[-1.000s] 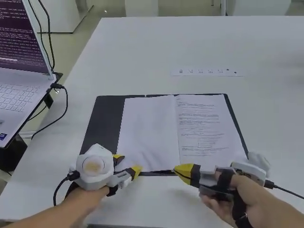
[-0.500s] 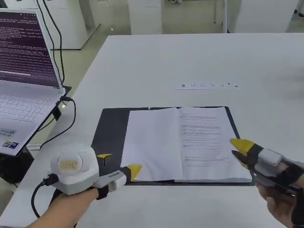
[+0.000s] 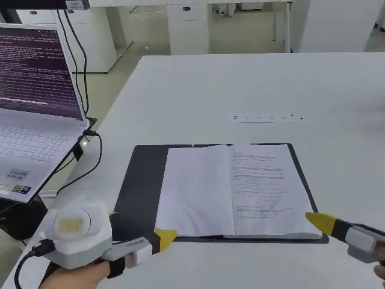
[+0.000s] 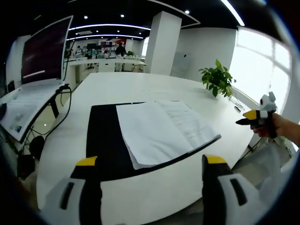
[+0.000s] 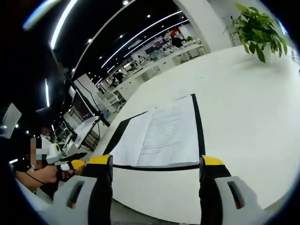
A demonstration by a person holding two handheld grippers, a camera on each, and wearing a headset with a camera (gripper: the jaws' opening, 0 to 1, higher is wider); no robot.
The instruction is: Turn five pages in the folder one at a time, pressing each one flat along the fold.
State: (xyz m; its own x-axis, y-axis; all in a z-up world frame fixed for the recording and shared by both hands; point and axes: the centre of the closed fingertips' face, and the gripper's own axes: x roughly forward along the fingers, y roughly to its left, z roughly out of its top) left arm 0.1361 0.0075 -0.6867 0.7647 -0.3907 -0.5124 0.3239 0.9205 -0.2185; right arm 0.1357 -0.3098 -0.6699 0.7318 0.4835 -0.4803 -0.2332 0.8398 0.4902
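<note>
An open folder [image 3: 141,186] lay on the counter [image 3: 240,84]. The left hand-held gripper [image 4: 150,161] hovered off its near left corner and the right hand-held gripper [image 5: 156,160] off its near right, both with jaws apart.

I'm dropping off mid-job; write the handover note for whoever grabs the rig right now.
Left tool: open, empty, held near the front-left corner of the folder.
Right tool: open, empty, near the folder's front-right corner.
The folder lies open on the white table, with a blank sheet on the left and a printed page on the right.
Done: the number of pages turned cannot be told.
Left: probably turn the printed page, press along the fold, and go on to five.
</note>
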